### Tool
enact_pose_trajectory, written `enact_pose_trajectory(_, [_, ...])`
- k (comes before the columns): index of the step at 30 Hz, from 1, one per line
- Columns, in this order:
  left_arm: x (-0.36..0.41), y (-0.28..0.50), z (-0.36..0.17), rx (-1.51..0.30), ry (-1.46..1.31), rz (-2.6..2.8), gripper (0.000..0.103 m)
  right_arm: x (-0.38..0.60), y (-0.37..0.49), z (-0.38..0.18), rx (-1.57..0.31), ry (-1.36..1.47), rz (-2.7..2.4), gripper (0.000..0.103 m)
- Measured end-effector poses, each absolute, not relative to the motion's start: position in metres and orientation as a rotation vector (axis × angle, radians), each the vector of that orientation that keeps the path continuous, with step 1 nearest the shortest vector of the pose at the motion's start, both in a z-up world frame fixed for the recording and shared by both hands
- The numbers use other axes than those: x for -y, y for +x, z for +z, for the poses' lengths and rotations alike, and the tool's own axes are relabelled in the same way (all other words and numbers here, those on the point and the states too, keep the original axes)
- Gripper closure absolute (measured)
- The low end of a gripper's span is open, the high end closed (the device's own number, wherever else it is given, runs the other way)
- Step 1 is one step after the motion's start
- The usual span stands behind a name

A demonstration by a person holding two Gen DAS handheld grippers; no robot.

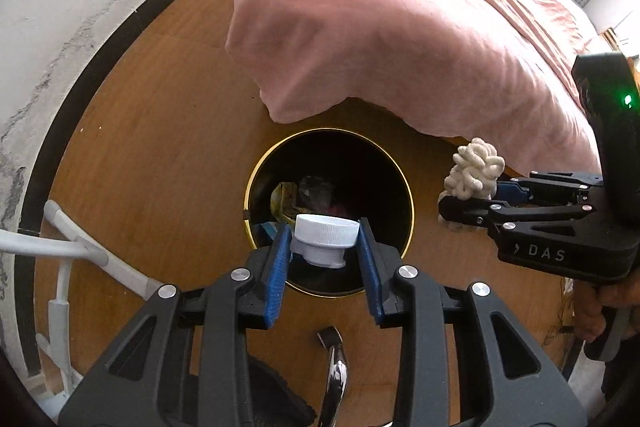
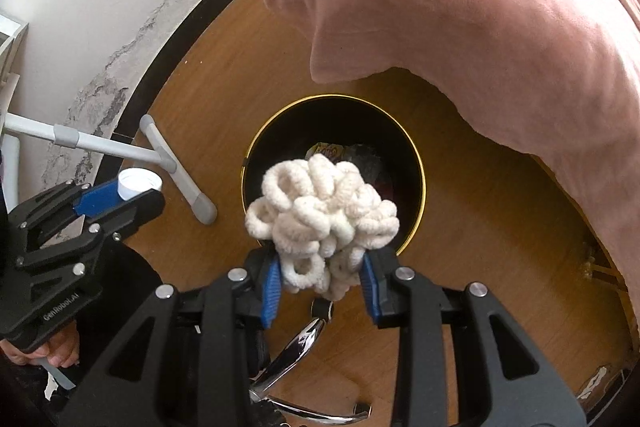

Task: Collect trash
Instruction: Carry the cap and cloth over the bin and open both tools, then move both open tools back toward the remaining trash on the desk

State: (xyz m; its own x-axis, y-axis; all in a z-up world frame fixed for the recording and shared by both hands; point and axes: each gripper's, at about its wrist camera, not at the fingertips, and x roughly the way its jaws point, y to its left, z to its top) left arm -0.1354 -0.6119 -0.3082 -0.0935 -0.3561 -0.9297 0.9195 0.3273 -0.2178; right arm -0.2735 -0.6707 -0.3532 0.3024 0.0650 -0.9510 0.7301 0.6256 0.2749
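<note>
The left gripper [image 1: 324, 239] has its jaws closed narrowly on a white bottle cap [image 1: 325, 233], held above the near rim of the black bin [image 1: 256, 171] that stands on the wooden floor [image 1: 160, 131] beside the pink bedcover [image 1: 380, 27]. The right gripper [image 2: 320, 275] has its jaws clamped on a bundle of white cord loops [image 2: 324, 203], also over the bin's near rim. Only the right wrist view shows the left hand [image 2: 60, 349]; only the left wrist view shows the right gripper's green light [image 1: 627, 101].

Left gripper [image 1: 325, 243] clamped — right gripper [image 2: 320, 273] clamped, both pointing downward
</note>
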Motion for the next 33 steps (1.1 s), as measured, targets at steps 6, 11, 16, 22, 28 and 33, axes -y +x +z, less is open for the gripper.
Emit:
enact_pose_trajectory(6, [0.618,-0.134,-0.312,-1.235,0.607,-1.194,0.071,0.678,-0.27,-0.346,-1.174,0.803,-0.503,0.055])
enact_pose_trajectory(11, [0.621,-0.134,-0.315,-1.243,0.615,-1.196,0.071,0.682,-0.265,-0.343,-1.16,0.81,-0.497,0.043])
enact_pose_trajectory(16, [0.626,-0.134,-0.316,-1.245,0.617,-1.197,0.071,0.685,-0.269,-0.336,-1.145,0.816,-0.514,0.041])
enact_pose_trajectory(22, [0.628,-0.137,-0.313,-1.242,0.617,-1.214,0.053,0.688,-0.274,-0.325,-1.115,0.824,-0.533,0.04])
enact_pose_trajectory(28, [0.622,-0.136,-0.299,-1.198,0.591,-1.21,0.031,0.688,-0.277,-0.311,-1.093,0.807,-0.55,0.034])
enact_pose_trajectory(33, [0.612,-0.138,-0.272,-1.148,0.589,-1.213,0.021,0.687,-0.28,-0.289,-1.074,0.784,-0.575,0.028])
